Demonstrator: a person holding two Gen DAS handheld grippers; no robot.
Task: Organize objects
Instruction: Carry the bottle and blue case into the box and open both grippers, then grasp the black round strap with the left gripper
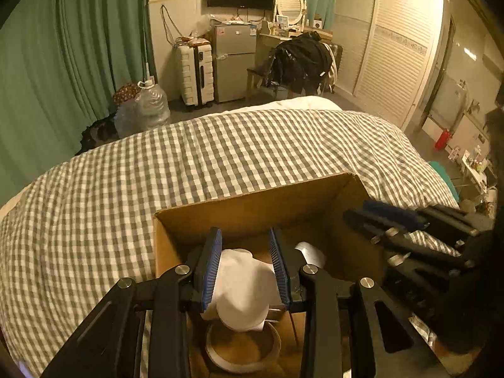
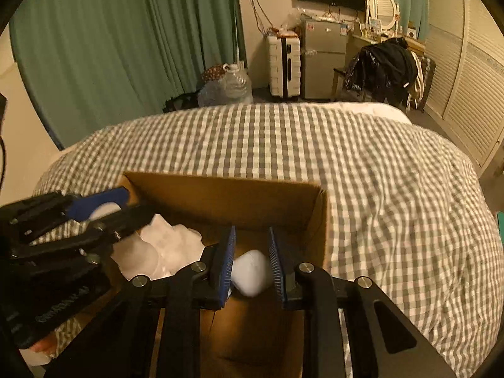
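An open cardboard box [image 1: 252, 201] [image 2: 226, 189] sits on the checked bed. My left gripper [image 1: 245, 239] hangs over the box, its jaws closed on a white cloth item [image 1: 244, 289] that bulges between them. Below it a round tape roll [image 1: 242, 349] lies on the box floor. My right gripper [image 2: 252, 236] is over the box's right part, its jaws around a small pale rounded object [image 2: 250, 272]. The white cloth also shows in the right wrist view [image 2: 163, 249], under the left gripper's body [image 2: 63, 230]. The right gripper's body shows in the left wrist view [image 1: 409, 236].
The grey-and-white checked duvet [image 1: 220, 157] [image 2: 378, 173] spreads around the box. Beyond the bed are green curtains [image 1: 63, 63], water jugs [image 1: 151, 104], a white suitcase [image 1: 195, 72], a small fridge [image 1: 234, 63] and a chair with dark clothes [image 1: 302, 60].
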